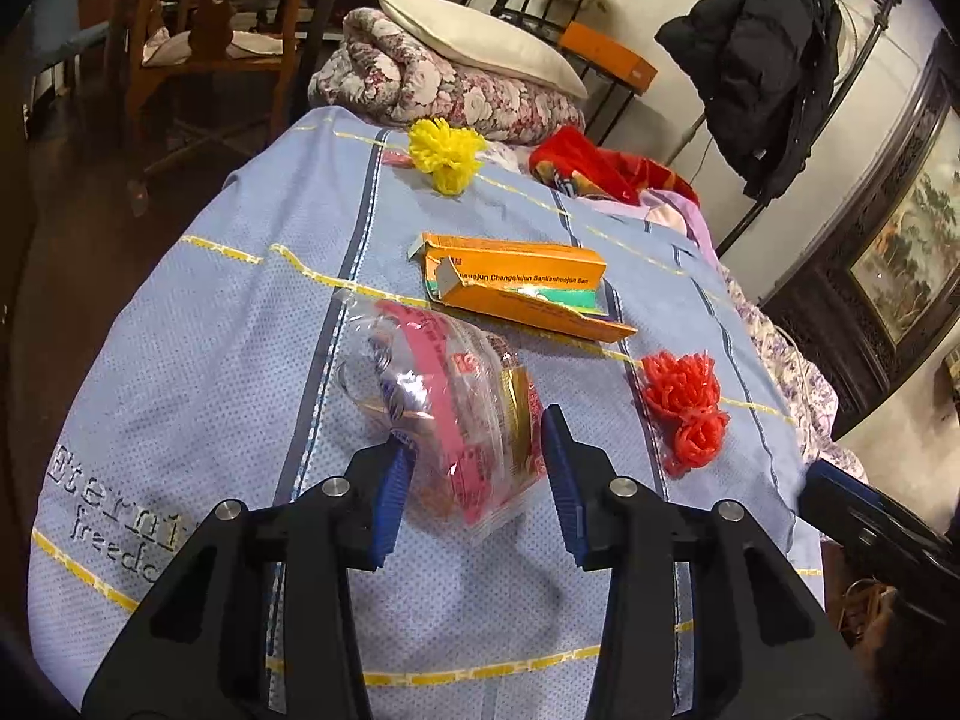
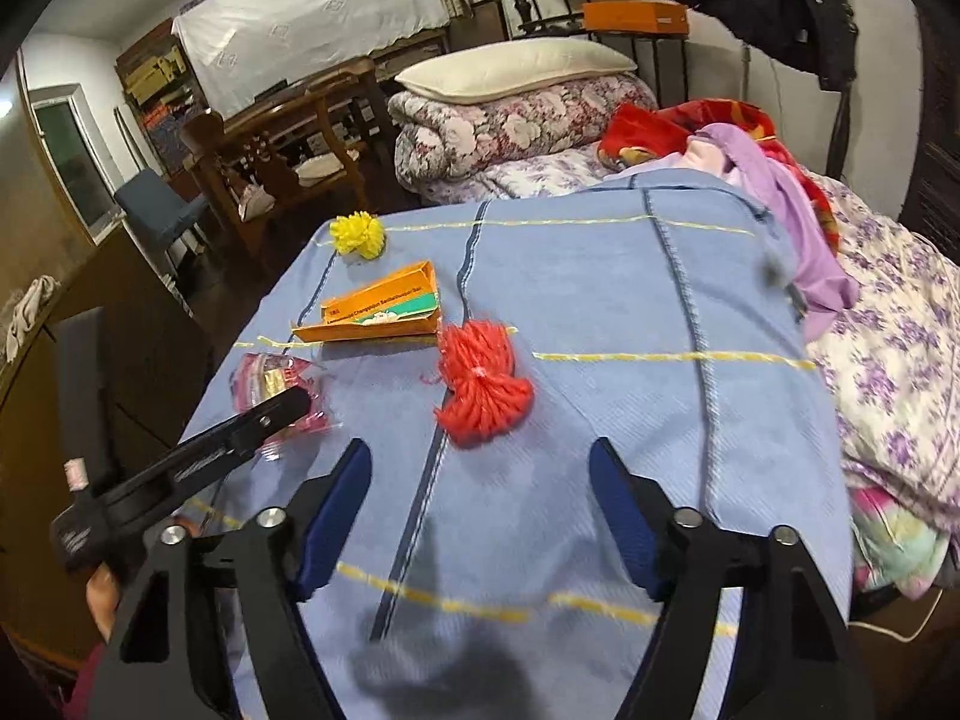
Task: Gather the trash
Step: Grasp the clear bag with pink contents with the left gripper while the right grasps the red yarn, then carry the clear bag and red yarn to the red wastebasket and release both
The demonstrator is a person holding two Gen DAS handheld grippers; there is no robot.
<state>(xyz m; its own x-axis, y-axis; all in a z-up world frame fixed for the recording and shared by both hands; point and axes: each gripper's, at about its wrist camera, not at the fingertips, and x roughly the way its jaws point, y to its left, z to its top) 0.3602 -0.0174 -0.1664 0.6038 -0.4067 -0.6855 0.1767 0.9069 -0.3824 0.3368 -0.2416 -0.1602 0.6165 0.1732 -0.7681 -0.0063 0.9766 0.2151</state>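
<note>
On the bed's blue blanket (image 1: 198, 312), the left hand-held gripper (image 1: 474, 480) closes around a crumpled plastic wrapper (image 1: 456, 402); the right hand-held gripper (image 2: 480, 510) hangs wide and empty. An orange carton (image 1: 516, 282) and two yarn pompoms (image 2: 480, 384) remain uncollected.

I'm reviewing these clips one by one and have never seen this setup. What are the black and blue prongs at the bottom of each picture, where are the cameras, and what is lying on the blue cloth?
No robot here: a person holds a two-finger tool in each hand, each with a fisheye camera looking along its fingers. In the left wrist view, the left gripper has its fingers on either side of a clear plastic packet, squeezing it. In the right wrist view, the right gripper is open and empty, aimed toward a red yarn pompom. Also on the blue cloth: a torn orange carton and a yellow pompom.
</note>
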